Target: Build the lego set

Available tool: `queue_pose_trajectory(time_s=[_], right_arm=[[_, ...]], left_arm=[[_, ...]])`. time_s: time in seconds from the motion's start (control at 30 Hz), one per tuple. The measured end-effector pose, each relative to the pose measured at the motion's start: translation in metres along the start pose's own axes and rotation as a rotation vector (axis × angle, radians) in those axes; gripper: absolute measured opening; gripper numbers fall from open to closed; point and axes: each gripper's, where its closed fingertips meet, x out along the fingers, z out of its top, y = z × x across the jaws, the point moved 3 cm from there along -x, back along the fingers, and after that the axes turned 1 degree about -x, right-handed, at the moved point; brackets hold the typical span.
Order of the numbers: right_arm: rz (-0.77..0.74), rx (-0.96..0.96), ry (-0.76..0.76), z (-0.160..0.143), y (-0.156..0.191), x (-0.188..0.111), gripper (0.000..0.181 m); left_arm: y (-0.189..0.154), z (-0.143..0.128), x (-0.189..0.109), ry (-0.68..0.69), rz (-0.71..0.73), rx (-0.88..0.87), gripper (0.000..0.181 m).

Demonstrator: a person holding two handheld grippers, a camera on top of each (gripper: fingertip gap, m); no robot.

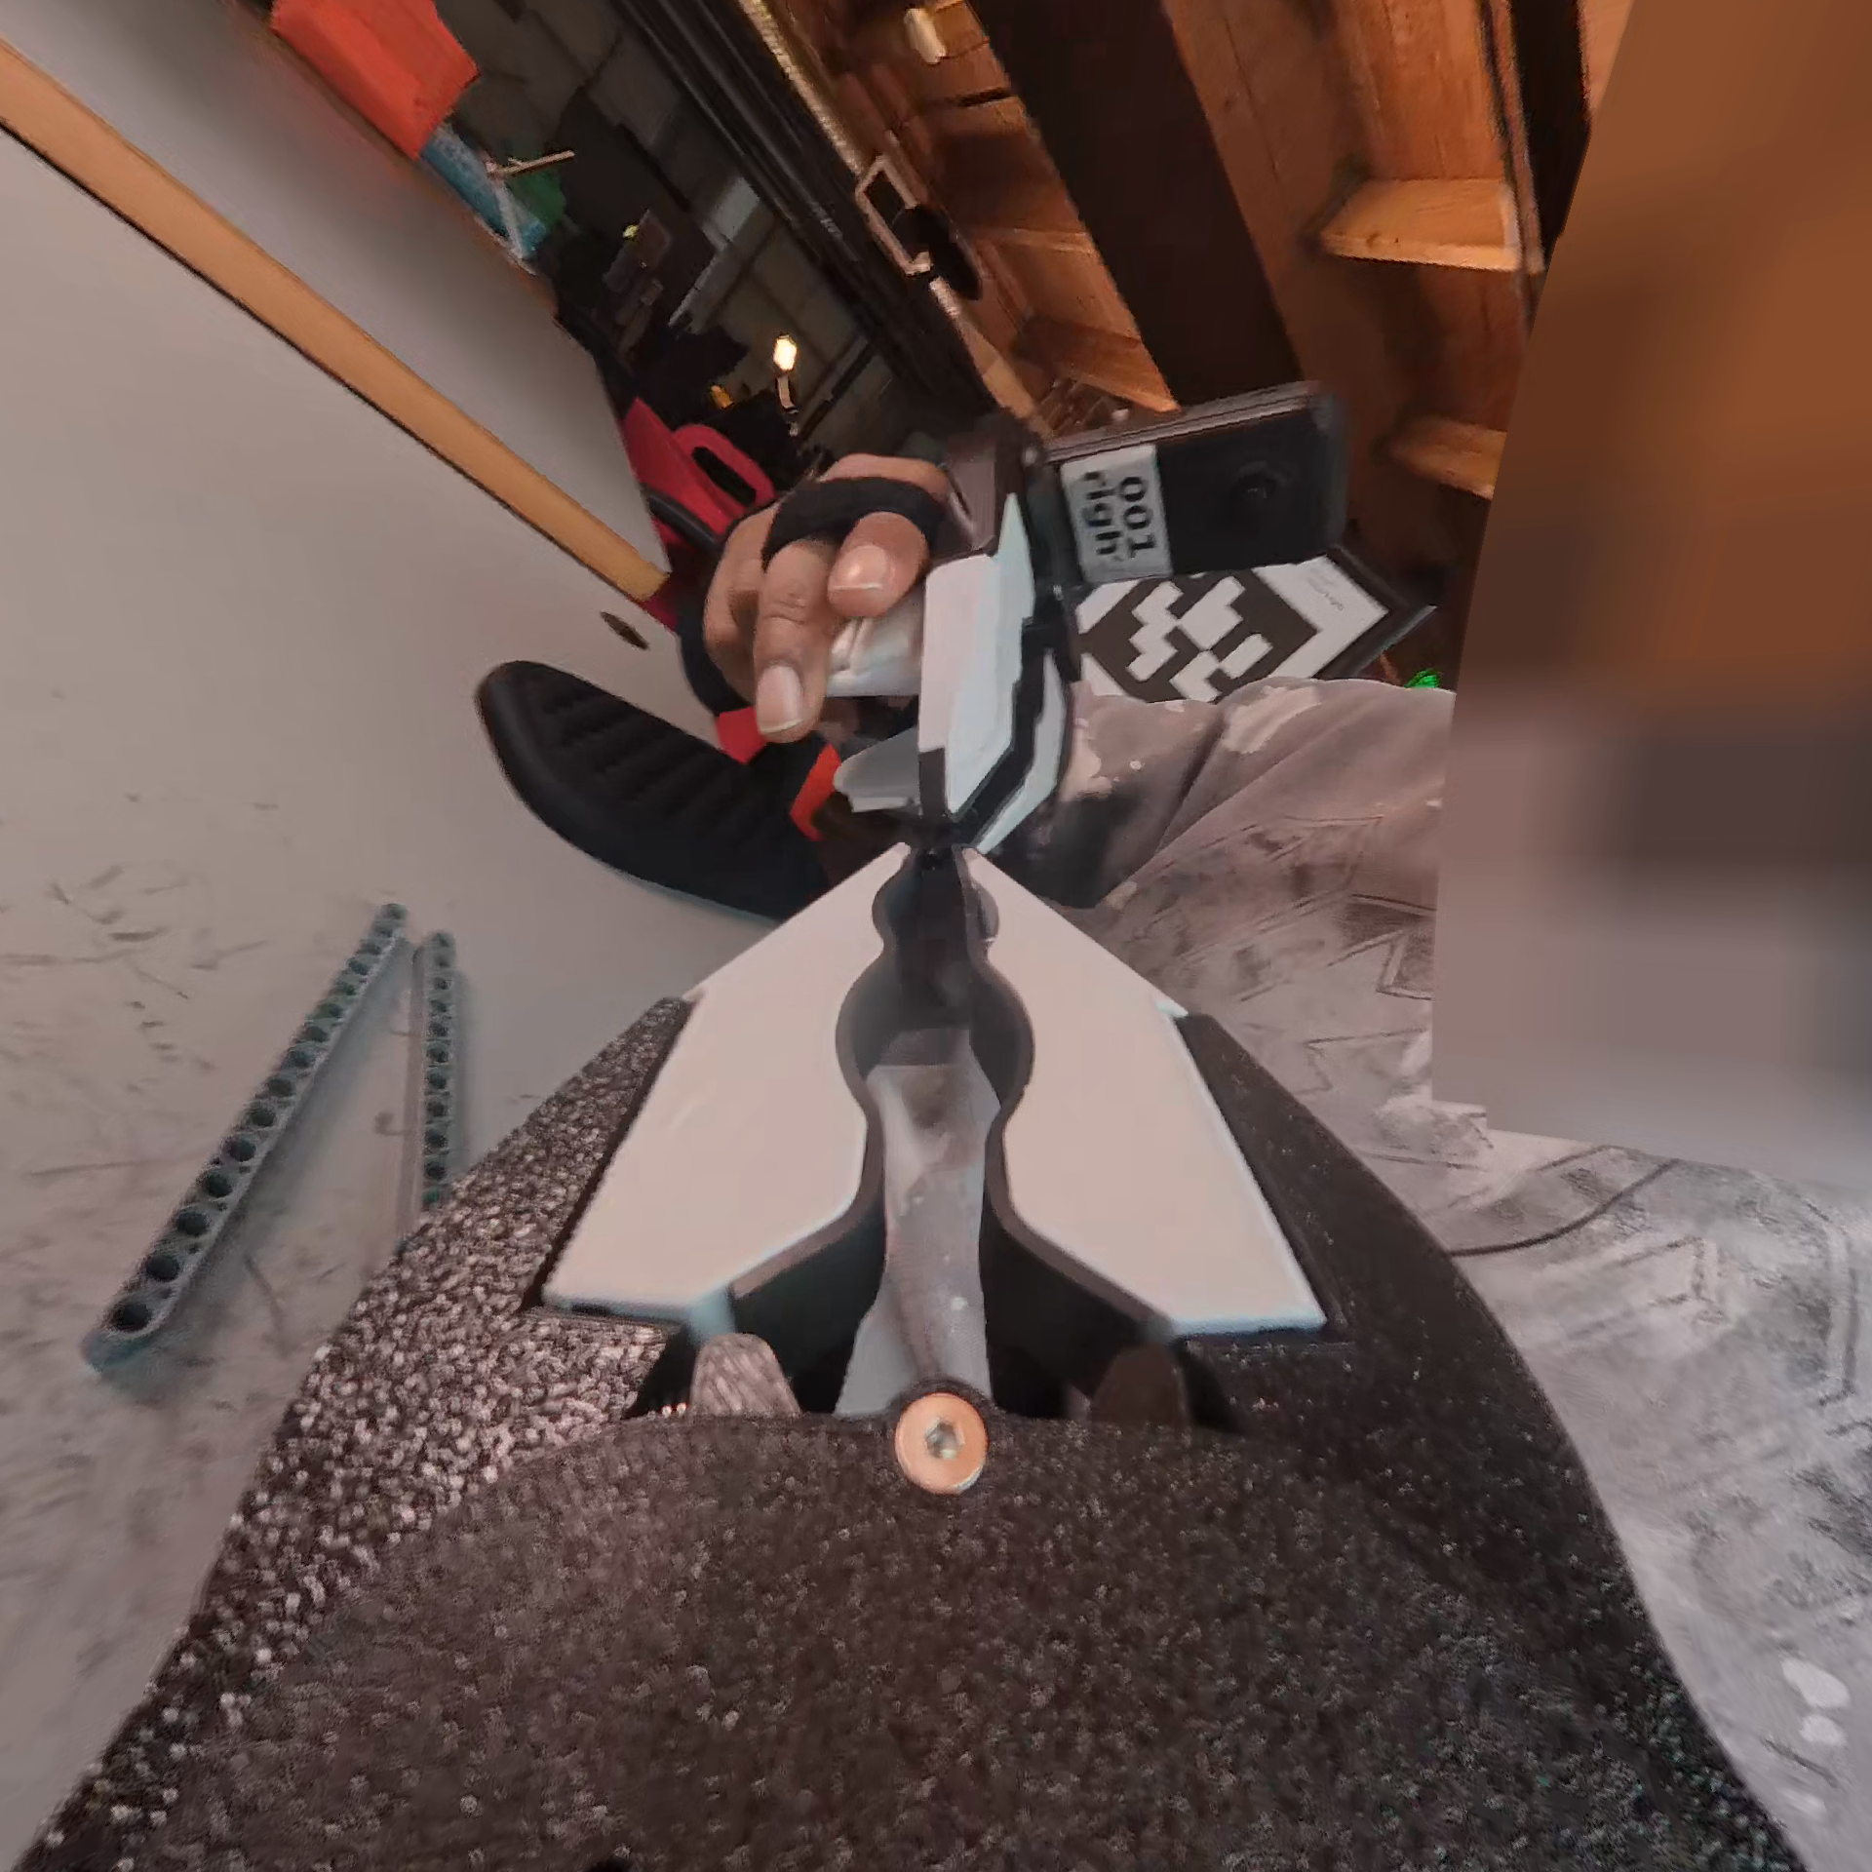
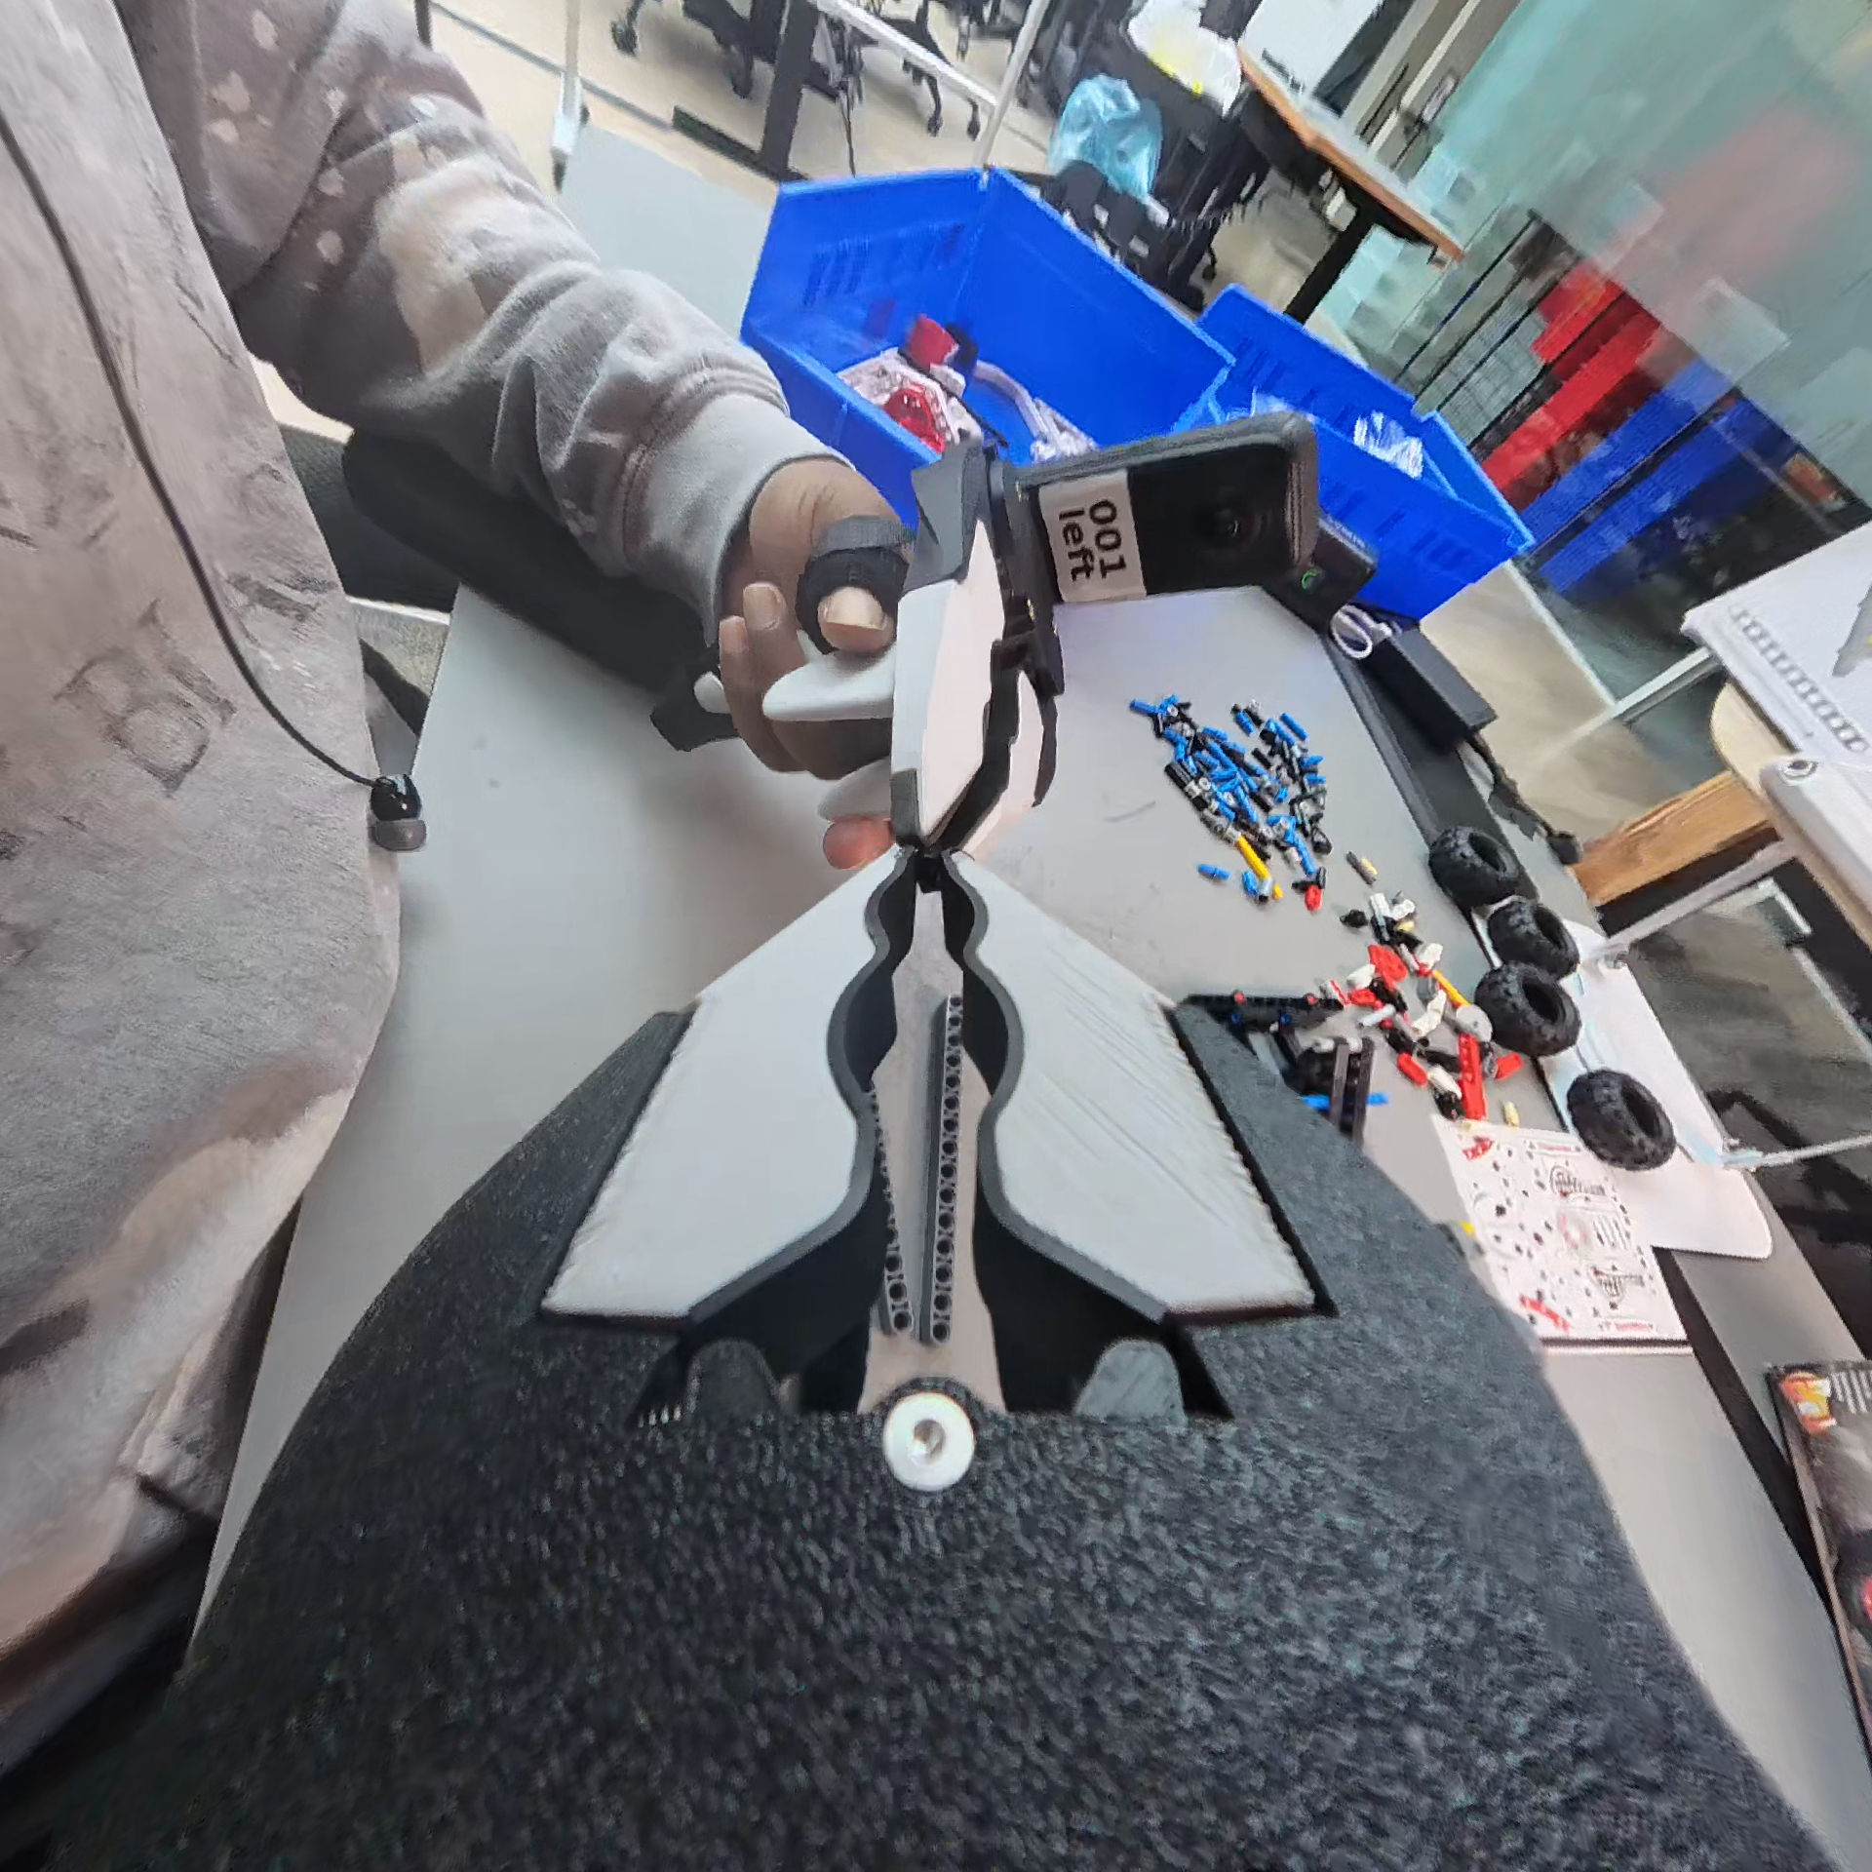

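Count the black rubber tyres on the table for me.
4. All lie loose along the table's right edge: tyre one farthest, tyre two, tyre three, tyre four nearest. More could be hidden in the bins.

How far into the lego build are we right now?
Early. Done: only a small black subassembly on the table. In hand: the left tool and right tool meet tip to tip on a tiny dark piece. Left: two grey beams, the loose pin pile and four tyres lie unused.
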Motion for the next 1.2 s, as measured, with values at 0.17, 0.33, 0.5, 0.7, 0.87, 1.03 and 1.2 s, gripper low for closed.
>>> queue_pose_trajectory(time_s=[0.17, 0.33, 0.5, 0.7, 0.87, 1.03, 1.2], right_arm=[[0.079, 0.049, 0.383, -0.059, -0.015, -0.002, 0.004], [0.294, 0.112, 0.651, -0.111, -0.004, -0.001, 0.004], [0.391, 0.121, 0.742, -0.124, 0.001, 0.008, 0.004], [0.434, 0.108, 0.788, -0.124, -0.001, 0.010, 0.004], [0.473, 0.071, 0.835, -0.123, 0.001, 0.010, 0.004], [0.483, 0.042, 0.874, -0.122, 0.002, 0.012, 0.004], [0.497, 0.068, 0.862, -0.123, 0.003, 0.015, 0.004]], left_arm=[[0.056, -0.009, -0.030, 0.271, 0.573, 0.385, 0.023], [0.077, -0.038, -0.038, 0.545, 0.748, 0.524, 0.025], [0.079, -0.047, -0.036, 0.604, 0.757, 0.553, 0.021], [0.083, -0.053, -0.034, 0.653, 0.780, 0.575, 0.016], [0.088, -0.059, -0.034, 0.697, 0.807, 0.595, 0.008], [0.087, -0.059, -0.033, 0.692, 0.809, 0.567, 0.008], [0.088, -0.059, -0.033, 0.679, 0.835, 0.542, 0.008]])
